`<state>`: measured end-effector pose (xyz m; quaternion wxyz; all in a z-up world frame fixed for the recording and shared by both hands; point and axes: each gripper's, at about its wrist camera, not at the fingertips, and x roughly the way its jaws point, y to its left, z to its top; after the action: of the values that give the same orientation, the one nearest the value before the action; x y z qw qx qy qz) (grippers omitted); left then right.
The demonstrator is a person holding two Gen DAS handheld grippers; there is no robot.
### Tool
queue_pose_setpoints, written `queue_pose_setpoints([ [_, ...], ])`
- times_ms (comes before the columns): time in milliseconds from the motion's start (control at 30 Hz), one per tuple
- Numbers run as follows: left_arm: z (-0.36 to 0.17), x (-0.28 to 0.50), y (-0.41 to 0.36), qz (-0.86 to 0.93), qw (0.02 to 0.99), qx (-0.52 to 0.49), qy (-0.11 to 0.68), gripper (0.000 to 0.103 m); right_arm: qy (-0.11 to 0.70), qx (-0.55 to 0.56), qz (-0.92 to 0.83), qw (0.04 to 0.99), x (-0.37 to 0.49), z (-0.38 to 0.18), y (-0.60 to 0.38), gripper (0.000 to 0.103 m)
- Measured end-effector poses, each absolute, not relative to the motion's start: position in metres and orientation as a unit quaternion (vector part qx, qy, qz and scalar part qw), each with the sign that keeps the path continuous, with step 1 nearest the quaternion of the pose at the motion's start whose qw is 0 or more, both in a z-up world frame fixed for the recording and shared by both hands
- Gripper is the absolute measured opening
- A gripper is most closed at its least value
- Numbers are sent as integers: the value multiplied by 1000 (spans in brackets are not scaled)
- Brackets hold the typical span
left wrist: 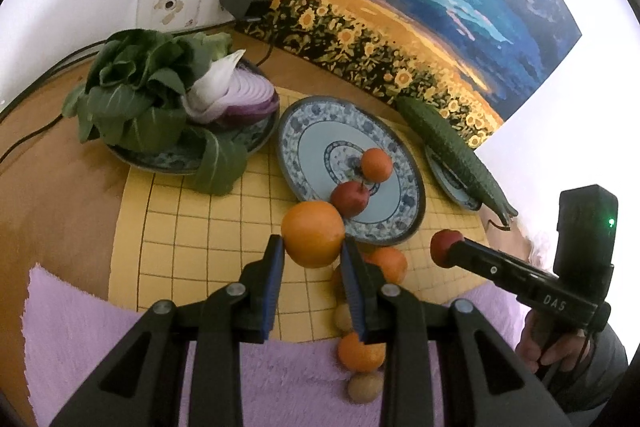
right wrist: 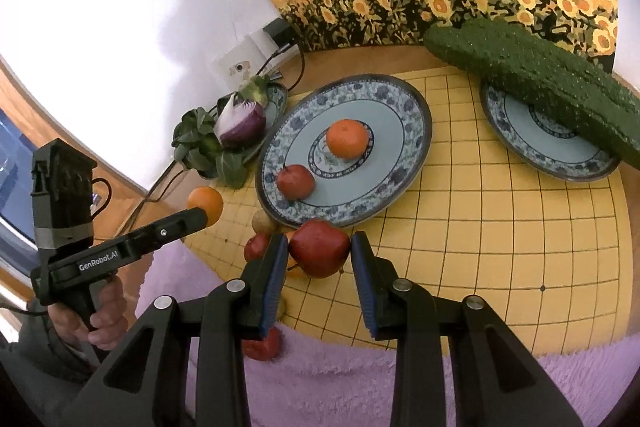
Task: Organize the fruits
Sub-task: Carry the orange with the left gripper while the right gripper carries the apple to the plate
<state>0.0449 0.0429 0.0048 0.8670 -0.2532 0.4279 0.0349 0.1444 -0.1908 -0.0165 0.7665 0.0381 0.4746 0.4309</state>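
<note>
Two fruits are in hand at once: the left claw pinches an orange and the right claw pinches a red apple, both lifted above the yellow grid mat near the desk's front edge. The middle plate already carries a small orange and an apple. Best to lower each onto bare glaze, one at a time, releasing only once it rests, so nothing rolls off the rim.

The left gripper and right gripper point downward, each clamped on a fruit, hand-held.
</note>
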Motion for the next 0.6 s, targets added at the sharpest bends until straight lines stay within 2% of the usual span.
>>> queue_pose_setpoints([
  [600, 15, 66, 42, 22, 876, -238, 419, 30, 460, 37, 438, 772, 157, -9, -179, 34],
])
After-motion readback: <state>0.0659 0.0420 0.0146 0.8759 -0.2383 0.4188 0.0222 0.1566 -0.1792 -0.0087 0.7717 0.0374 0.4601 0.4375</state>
